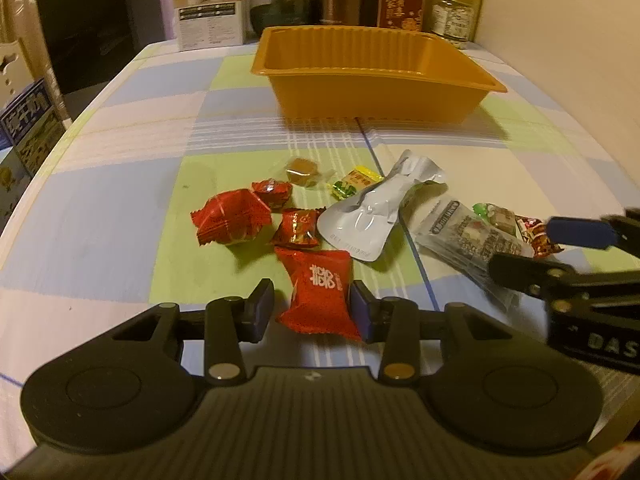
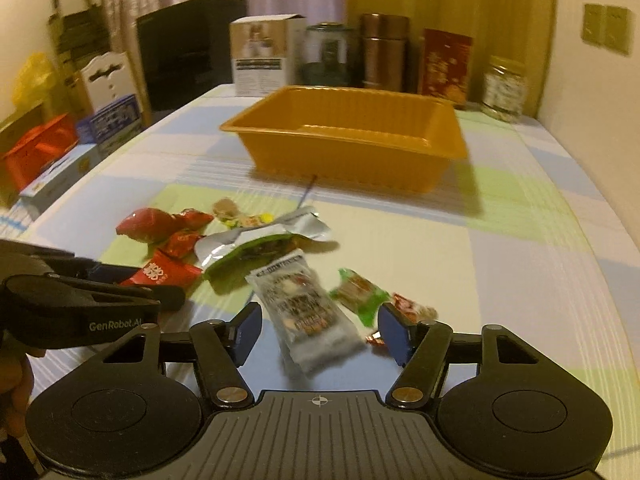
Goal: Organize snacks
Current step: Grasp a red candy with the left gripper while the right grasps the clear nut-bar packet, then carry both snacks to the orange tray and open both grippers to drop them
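Two grippers worked over a checked tablecloth strewn with wrapped snacks, with an empty orange tray (image 1: 376, 92) standing farther back on the table (image 1: 120, 208), well apart from the pile.

The left gripper (image 1: 312, 304) had its jaws moderately wide, one pad on each side of a red packet with white characters (image 1: 320, 288). The right pad appeared to touch the packet's edge; the left pad stood just clear of it, so the packet was bracketed but not visibly clamped. The packet lay directly ahead of this gripper, its long axis running roughly along the fingers, away toward the tray. That was the relation the coming move seemed to turn on: a simple closing of the jaws would likely catch it across its narrow width.

The right gripper (image 2: 320, 332) was open wider. A clear, silvery snack bar packet (image 2: 308, 316) lay between its fingers, slightly blurred, long axis pointing forward and a little left. A green-wrapped sweet (image 2: 360, 292) and a small red-and-white sweet (image 2: 412, 306) sat just beside its right pad.

Beyond both grippers lay three more red candies (image 1: 236, 218), a clear-wrapped brown sweet (image 1: 302, 168), a yellow sweet (image 1: 358, 180) and a silver pouch (image 1: 380, 208).

The left gripper was plainly the nearer one to the red packet; the right, to the snack bar.
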The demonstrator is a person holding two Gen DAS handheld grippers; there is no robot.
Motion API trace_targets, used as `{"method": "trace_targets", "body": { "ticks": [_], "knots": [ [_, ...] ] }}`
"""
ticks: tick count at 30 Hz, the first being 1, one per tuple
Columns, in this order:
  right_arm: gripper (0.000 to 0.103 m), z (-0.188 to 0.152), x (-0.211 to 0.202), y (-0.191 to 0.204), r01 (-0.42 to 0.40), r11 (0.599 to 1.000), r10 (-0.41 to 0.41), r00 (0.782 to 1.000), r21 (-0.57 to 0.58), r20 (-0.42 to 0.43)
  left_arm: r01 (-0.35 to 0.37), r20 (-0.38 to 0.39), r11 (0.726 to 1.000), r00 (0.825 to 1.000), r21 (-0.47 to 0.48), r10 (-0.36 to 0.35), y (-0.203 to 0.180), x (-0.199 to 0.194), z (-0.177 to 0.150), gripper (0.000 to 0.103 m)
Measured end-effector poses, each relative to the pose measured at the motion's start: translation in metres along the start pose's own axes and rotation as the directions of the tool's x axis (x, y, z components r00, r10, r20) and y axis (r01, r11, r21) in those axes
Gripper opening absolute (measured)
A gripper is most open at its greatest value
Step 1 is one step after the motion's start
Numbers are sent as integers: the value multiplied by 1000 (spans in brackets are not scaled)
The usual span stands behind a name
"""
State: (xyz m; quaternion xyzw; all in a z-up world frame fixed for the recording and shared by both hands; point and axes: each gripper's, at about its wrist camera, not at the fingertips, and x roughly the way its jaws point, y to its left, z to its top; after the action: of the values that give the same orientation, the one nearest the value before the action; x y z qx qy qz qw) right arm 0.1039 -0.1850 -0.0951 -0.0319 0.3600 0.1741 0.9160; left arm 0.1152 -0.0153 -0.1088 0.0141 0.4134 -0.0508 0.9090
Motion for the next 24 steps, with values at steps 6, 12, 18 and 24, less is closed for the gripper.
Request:
{"method": "trace_targets", "body": {
  "ticks": [6, 12, 18, 24],
  "knots": [
    [54, 2, 18, 4, -11, 997, 8, 999, -73, -37, 13, 6, 1000, 1000, 24, -14, 3, 2, 1, 33],
    [53, 1, 31, 16, -15, 986, 3, 997, -166, -71, 25, 8, 999, 1000, 47, -26, 4, 2, 1, 33],
    [44, 0, 28, 16, -26, 989, 13, 996, -145, -87, 34, 0, 998, 999, 61, -34, 3, -3, -2, 31],
    [45, 5, 31, 13, -28, 995, 19, 996, -95, -92, 24, 5, 997, 1000, 78, -25, 1, -2, -3, 32]
  ]
}}
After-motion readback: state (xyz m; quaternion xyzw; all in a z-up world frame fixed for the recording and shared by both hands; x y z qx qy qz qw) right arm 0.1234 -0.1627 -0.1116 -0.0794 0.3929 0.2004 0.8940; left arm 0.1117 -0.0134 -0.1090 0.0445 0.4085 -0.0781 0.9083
